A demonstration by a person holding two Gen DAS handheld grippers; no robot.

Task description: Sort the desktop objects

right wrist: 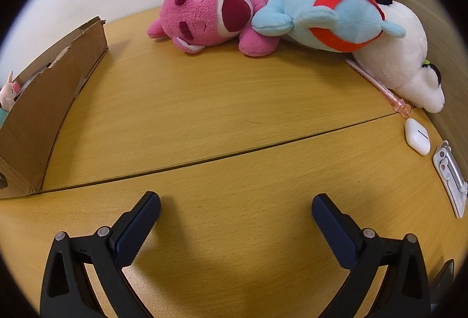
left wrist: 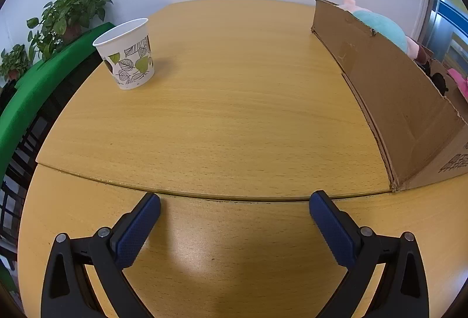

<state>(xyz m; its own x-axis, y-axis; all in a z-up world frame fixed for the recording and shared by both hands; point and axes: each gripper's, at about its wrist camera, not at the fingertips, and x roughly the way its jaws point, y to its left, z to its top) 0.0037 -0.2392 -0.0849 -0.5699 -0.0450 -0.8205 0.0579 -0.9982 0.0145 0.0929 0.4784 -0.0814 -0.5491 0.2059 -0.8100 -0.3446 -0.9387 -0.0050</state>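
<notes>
Three plush toys sit piled at the table's far right corner: pink plush (right wrist: 210, 17) lying on its side, blue plush (right wrist: 330, 14) leaning against it, white plush (right wrist: 400, 55) under and behind the blue one. Pink pen (right wrist: 380, 87) lies just beside the white plush, white earbud case (right wrist: 416, 136) near the pen's tip, a silver-white clip gadget (right wrist: 450, 180) further along the edge. Cardboard box (right wrist: 49, 101) stands at left, some toys already inside. Paper cup (left wrist: 128, 55) upright, alone on the far left of the table (left wrist: 234, 113). Left gripper (left wrist: 234, 201) spread wide, holding nothing; right gripper (right wrist: 235, 202) also spread, empty. Likely between picks. Next: right reaches forward to the pink plush, closes on its body, carries it into the box.
</notes>
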